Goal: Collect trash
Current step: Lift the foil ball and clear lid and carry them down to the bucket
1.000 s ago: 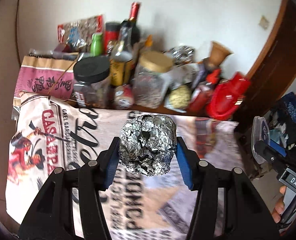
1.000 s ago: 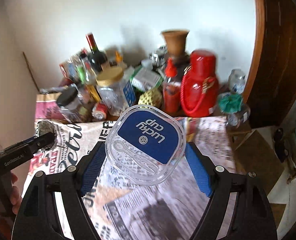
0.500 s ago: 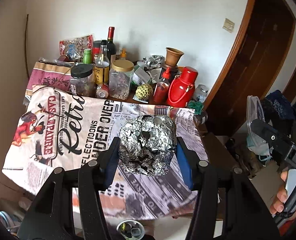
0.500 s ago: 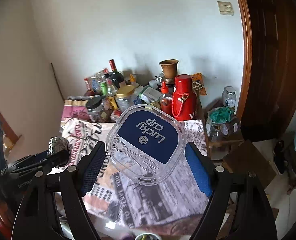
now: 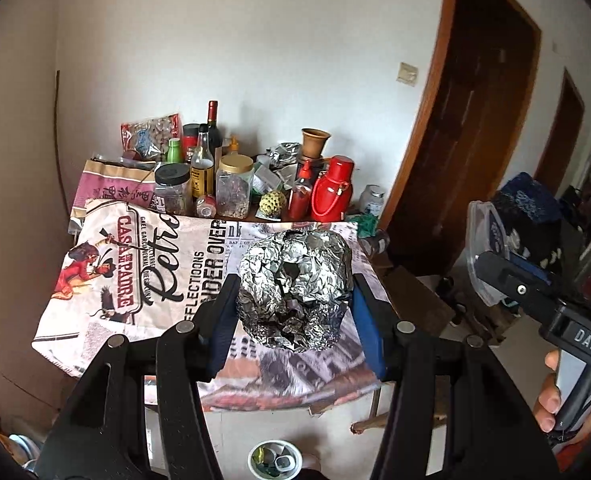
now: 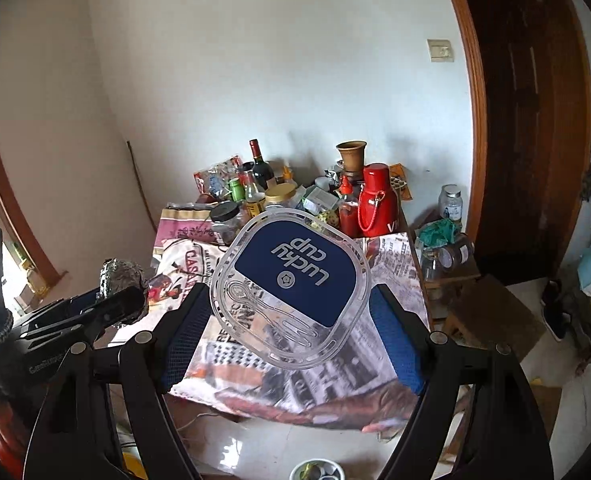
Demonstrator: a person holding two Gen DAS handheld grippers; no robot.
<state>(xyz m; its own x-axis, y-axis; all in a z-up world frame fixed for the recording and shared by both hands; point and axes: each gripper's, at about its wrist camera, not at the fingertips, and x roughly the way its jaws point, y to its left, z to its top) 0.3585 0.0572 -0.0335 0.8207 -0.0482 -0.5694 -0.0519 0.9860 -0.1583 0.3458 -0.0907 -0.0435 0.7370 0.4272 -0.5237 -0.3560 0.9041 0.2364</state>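
The left gripper (image 5: 293, 300) grasps a foil ball (image 5: 294, 290), the right gripper (image 6: 291, 320) a plastic lid (image 6: 291, 294); beyond them, bottles (image 5: 209, 156) and jars (image 5: 235, 186) crowd the table's (image 5: 143, 276) far edge.

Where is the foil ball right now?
The foil ball sits between the left gripper's fingers, held off the table, with a small bin below.

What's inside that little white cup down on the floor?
The small white round cup holds scraps: greenish, grey and dark bits. Its lower part is cut off by the picture edge, so deeper contents are hidden.
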